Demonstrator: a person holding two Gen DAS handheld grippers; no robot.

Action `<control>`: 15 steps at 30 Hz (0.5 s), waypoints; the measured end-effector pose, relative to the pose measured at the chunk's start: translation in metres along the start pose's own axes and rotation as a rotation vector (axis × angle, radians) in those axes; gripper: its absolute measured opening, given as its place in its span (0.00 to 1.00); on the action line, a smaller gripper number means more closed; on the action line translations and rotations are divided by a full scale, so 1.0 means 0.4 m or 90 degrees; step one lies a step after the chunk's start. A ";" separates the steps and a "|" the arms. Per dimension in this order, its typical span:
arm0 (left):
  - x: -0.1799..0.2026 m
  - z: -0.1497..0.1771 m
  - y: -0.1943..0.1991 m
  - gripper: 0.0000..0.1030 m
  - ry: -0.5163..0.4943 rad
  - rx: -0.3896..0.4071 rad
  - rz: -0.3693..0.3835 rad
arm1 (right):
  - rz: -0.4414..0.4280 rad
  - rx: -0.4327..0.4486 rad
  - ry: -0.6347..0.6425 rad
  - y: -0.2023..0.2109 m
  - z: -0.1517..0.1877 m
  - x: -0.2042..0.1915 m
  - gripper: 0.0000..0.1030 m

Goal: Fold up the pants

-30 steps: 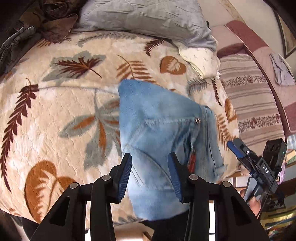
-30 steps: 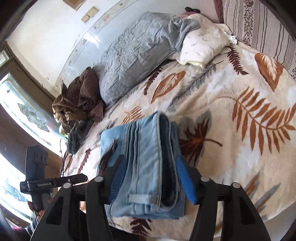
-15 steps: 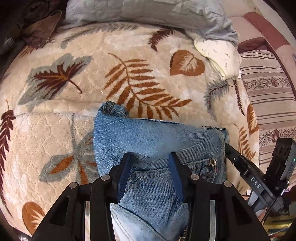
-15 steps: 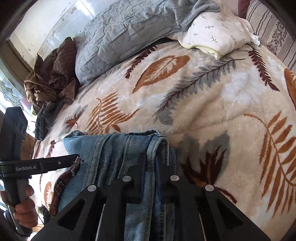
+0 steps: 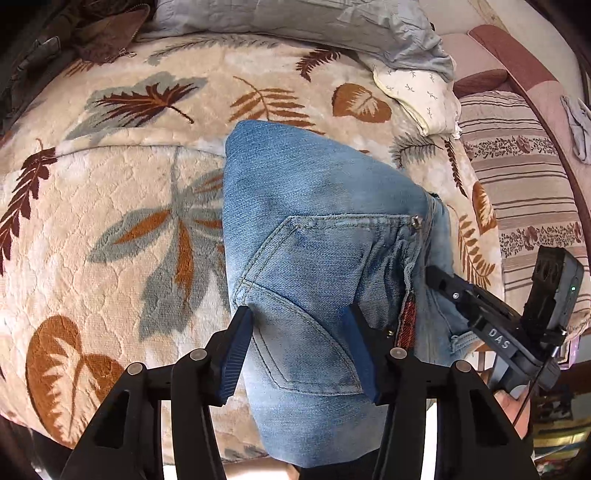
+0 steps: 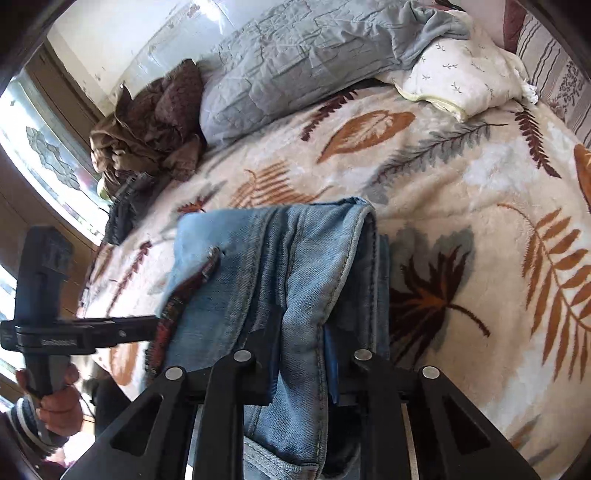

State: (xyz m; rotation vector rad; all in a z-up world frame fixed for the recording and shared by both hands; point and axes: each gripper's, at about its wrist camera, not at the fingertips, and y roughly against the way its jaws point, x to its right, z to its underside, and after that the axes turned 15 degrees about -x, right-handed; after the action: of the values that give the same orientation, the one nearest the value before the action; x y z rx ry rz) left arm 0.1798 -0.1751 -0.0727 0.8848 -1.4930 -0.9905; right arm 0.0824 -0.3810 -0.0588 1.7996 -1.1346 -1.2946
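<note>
Two grippers work on one pair of folded blue jeans (image 5: 314,229) at the near edge of a bed covered by a leaf-print blanket (image 5: 110,206). In the left wrist view, the left gripper (image 5: 297,354) straddles the back-pocket part of the jeans, its jaws opening, with the denim between the blue pads (image 5: 236,354) but not clearly pinched. The right gripper (image 5: 439,282) reaches in from the right edge of this view, its tip at the waistband side of the jeans, beside a red patterned lining (image 5: 406,321). A grey quilted pillow (image 5: 295,22) and a white sprigged pillow (image 5: 417,92) lie at the far side of the bed. In the right wrist view, the right gripper (image 6: 301,354) has its jaws drawn close on a thick bundle of denim layers (image 6: 306,295) that runs between them, and they are easing apart slightly. The left gripper's tip (image 6: 147,326) meets the jeans from the left, carried by a hand (image 6: 55,402) in a striped cuff. Brown crumpled clothing (image 6: 147,122) sits near the window.
</note>
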 end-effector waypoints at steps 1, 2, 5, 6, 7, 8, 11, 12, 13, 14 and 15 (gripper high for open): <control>0.004 0.001 0.001 0.48 0.002 0.001 -0.006 | -0.010 -0.001 -0.010 0.000 0.003 0.007 0.21; 0.007 0.001 0.000 0.48 0.003 0.004 -0.012 | -0.025 0.006 -0.018 0.010 0.005 0.010 0.22; 0.018 0.010 0.006 0.48 0.002 0.010 -0.020 | -0.063 0.028 -0.030 0.053 0.009 0.021 0.29; 0.019 0.010 0.007 0.48 0.004 0.009 -0.020 | -0.075 0.033 -0.038 0.066 0.009 0.029 0.31; 0.020 0.010 0.008 0.48 0.004 0.010 -0.021 | -0.082 0.035 -0.046 0.077 0.010 0.037 0.34; 0.021 0.011 0.009 0.48 0.004 0.010 -0.022 | -0.079 0.038 -0.054 0.087 0.010 0.043 0.39; 0.016 0.035 0.045 0.48 -0.001 0.014 -0.030 | -0.065 0.048 -0.075 0.111 0.009 0.064 0.59; 0.015 0.040 0.054 0.48 -0.002 0.016 -0.033 | -0.061 0.051 -0.082 0.116 0.007 0.071 0.60; 0.013 0.041 0.060 0.48 -0.001 0.016 -0.039 | -0.063 0.053 -0.087 0.119 0.005 0.078 0.61; 0.011 0.040 0.065 0.48 0.000 0.016 -0.043 | -0.067 0.055 -0.095 0.120 0.003 0.086 0.61; 0.008 0.039 0.069 0.48 0.000 0.015 -0.046 | -0.075 0.055 -0.102 0.120 0.000 0.094 0.63</control>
State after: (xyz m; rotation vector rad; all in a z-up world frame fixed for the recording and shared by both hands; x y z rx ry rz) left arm 0.1635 -0.1659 -0.0468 0.9615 -1.4848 -1.0270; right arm 0.0744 -0.4353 -0.0325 1.8763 -1.2030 -1.5022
